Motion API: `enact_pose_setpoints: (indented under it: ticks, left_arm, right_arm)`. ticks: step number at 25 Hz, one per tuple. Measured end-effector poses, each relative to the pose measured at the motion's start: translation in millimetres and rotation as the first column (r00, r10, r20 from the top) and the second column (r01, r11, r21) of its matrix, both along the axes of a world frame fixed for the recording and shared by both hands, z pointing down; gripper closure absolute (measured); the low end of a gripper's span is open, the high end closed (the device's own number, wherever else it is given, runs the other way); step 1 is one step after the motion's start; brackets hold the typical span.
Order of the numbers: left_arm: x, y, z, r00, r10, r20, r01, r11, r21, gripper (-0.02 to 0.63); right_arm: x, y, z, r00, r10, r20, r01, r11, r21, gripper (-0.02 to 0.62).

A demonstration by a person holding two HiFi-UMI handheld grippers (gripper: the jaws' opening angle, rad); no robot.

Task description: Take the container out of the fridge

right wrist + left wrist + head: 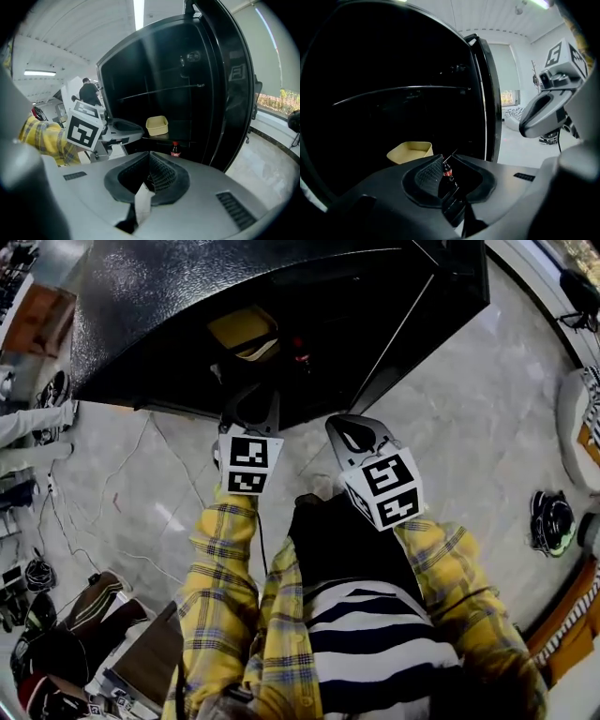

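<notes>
Tub [157, 125] sits mouth-up, long side across the fridge [187, 70]; my left tongs [446, 161] are barely ajar, right tongs [149, 157] closed, both empty.

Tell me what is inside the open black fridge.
A pale yellow container sits on a shelf in the fridge. A small red-labelled bottle stands lower down to its right. The rest of the interior is too dark to make out.

readable text: none | bottle [175, 150] label: red, too small to read
</notes>
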State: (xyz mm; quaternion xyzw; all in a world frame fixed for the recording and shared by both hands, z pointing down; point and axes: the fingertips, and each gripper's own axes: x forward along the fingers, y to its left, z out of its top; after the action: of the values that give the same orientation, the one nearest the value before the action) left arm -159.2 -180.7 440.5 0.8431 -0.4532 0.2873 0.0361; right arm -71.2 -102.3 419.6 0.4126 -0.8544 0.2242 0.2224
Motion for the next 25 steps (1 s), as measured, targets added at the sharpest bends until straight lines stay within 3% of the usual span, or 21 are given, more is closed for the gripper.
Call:
enact_pose_setpoints:
  ticks: [4,11,17,25]
  left_arm:
    - [0,-17,4,0.994,0.039,0.106,-0.041,0.999,0.01,0.54]
    - [0,-46,5,0.987,0.044,0.153,-0.047,0.999,0.018,0.503]
    - [-2,-58,16,0.953,0.056,0.296,-0.078,0.995,0.064,0.49]
    - [1,-72,20,0.93,0.027,0.366,-0.061,0.995,0.083,0.471]
  right_arm:
    - [-3,9,9,1.0,0.023,-0.011,-0.023,1.0,-0.02,0.568]
    - [-3,13,25,0.998,0.057,0.001,-0.056,0.997,-0.05,0.568]
    - [-2,10,41,0.997,0.08,0.014,-0.079,0.995,-0.067,0.568]
    - [1,19,62,0.996,0.086,0.011,-0.085,0.99,-0.111,0.568]
